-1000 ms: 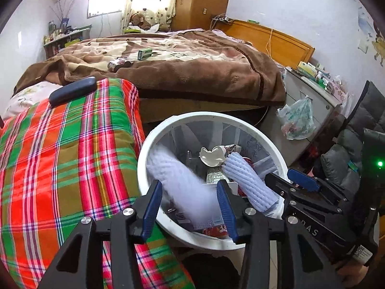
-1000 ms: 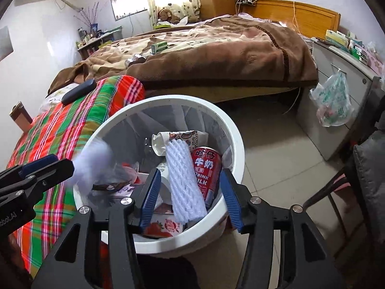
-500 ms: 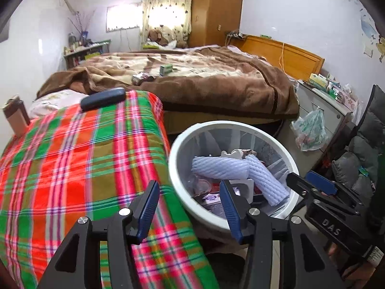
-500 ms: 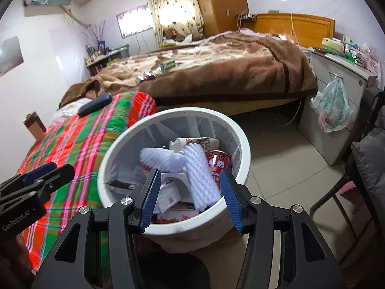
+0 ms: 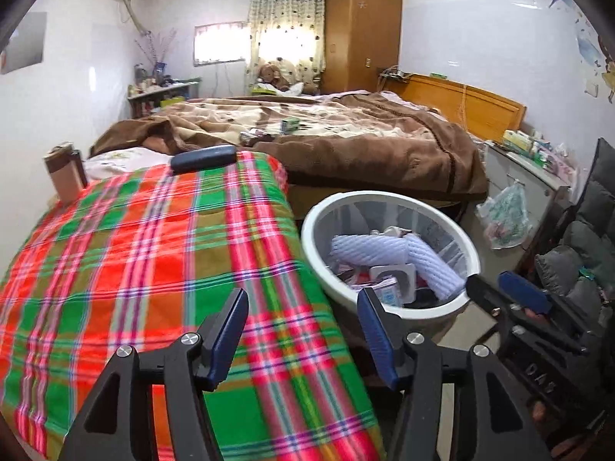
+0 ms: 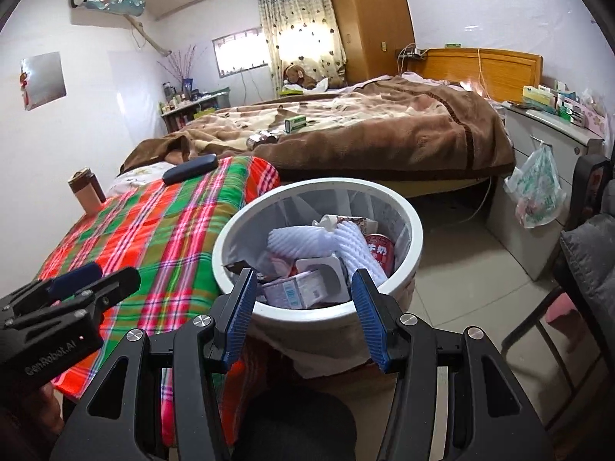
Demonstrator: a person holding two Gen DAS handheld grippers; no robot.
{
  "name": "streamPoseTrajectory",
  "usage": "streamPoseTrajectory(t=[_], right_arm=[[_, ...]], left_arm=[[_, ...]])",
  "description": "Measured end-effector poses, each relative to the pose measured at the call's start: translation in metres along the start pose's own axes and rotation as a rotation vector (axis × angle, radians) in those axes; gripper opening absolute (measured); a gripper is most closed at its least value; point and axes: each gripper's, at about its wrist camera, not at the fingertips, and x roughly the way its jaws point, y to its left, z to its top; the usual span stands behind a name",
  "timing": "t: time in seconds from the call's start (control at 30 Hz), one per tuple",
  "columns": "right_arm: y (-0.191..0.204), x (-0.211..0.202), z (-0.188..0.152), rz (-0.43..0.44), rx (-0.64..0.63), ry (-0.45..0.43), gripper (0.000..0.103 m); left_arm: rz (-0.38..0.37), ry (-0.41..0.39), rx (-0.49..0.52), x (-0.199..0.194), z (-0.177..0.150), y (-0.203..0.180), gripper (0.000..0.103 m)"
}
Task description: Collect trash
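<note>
The white trash bin (image 5: 384,196) (image 6: 319,185) stands on the floor beside the plaid-covered bed. Inside lie two white foam sleeves (image 5: 369,249) (image 6: 296,242), a red milk can (image 6: 380,250) and a small carton (image 6: 296,288). My left gripper (image 5: 303,299) hovers over the plaid edge left of the bin; its jaws are opening with nothing between them. My right gripper (image 6: 303,274) is open and empty, just short of the bin's near rim. On the far brown bed rest a green box (image 5: 290,125) (image 6: 295,123) and a crumpled can (image 5: 253,137).
On the plaid blanket (image 5: 134,249) lies a dark case (image 5: 203,158); a brown flask (image 5: 65,173) stands at its left edge. A plastic bag (image 5: 503,219) hangs on the grey cabinet at the right. A grey padded chair (image 5: 588,238) crowds the right side.
A white foam sleeve dropped from between my left jaws into the bin. Both grippers pulled back from the bin and tipped upward, and the left jaws spread wider.
</note>
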Motion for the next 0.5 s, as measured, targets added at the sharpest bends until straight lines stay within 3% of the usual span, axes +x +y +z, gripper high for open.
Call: streamPoseTrajectory(t=[0.13, 0.3, 0.5], right_arm=[[0.004, -0.003, -0.002, -0.014, -0.007, -0.023, 0.053], [0.007, -0.004, -0.009, -0.013, -0.003, -0.029, 0.053], [0.010, -0.006, -0.012, -0.010, -0.004, -0.028, 0.053]], left_arm=[[-0.005, -0.027, -0.015, -0.010, -0.009, 0.005, 0.059], [0.059, -0.051, -0.011, -0.017, -0.015, 0.008, 0.059], [0.071, -0.069, -0.004, -0.021, -0.018, 0.007, 0.059]])
